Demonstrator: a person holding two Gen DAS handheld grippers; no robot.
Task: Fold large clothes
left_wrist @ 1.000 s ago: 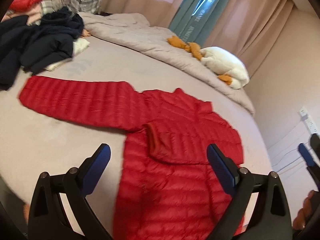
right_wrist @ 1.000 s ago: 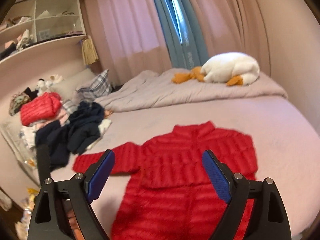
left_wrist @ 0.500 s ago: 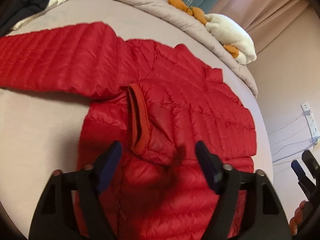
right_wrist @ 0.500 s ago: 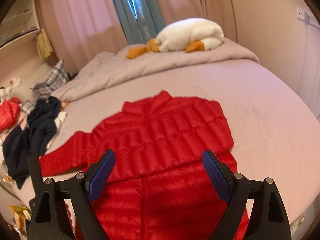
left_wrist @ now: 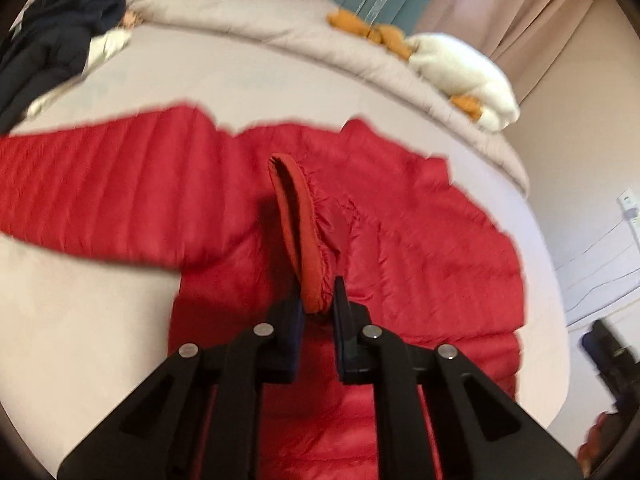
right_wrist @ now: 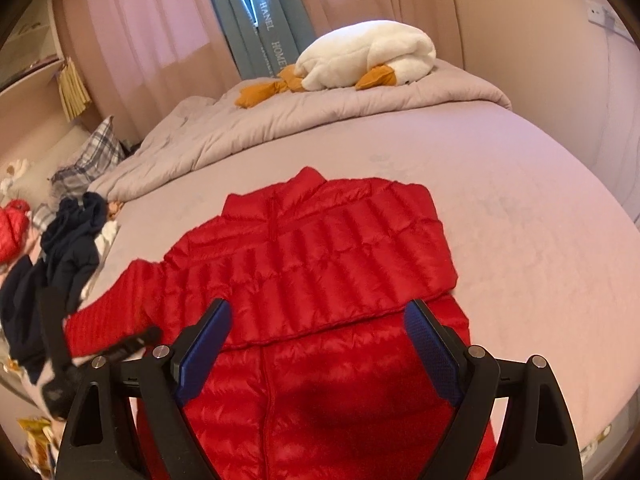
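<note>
A red puffer jacket (left_wrist: pixel 420 248) lies flat on the bed, one sleeve folded across its chest and the other sleeve (left_wrist: pixel 100 184) stretched out to the left. My left gripper (left_wrist: pixel 318 304) is shut on the cuff (left_wrist: pixel 300 232) of the folded sleeve and holds it slightly raised. In the right wrist view the jacket (right_wrist: pixel 320 264) fills the middle. My right gripper (right_wrist: pixel 318 344) is open and empty, hovering above the jacket's lower body. The left gripper shows blurred at the left in that view (right_wrist: pixel 132 342).
A rumpled grey duvet (right_wrist: pixel 320 120) with a white plush duck (right_wrist: pixel 360 56) lies along the far side of the bed. A pile of dark clothes (right_wrist: pixel 60 256) sits at the left. The bed sheet (right_wrist: pixel 540 240) is bare to the right.
My left gripper has moved down to the folded sleeve's cuff and shut on it. My right gripper has come in lower over the jacket and stayed open.
</note>
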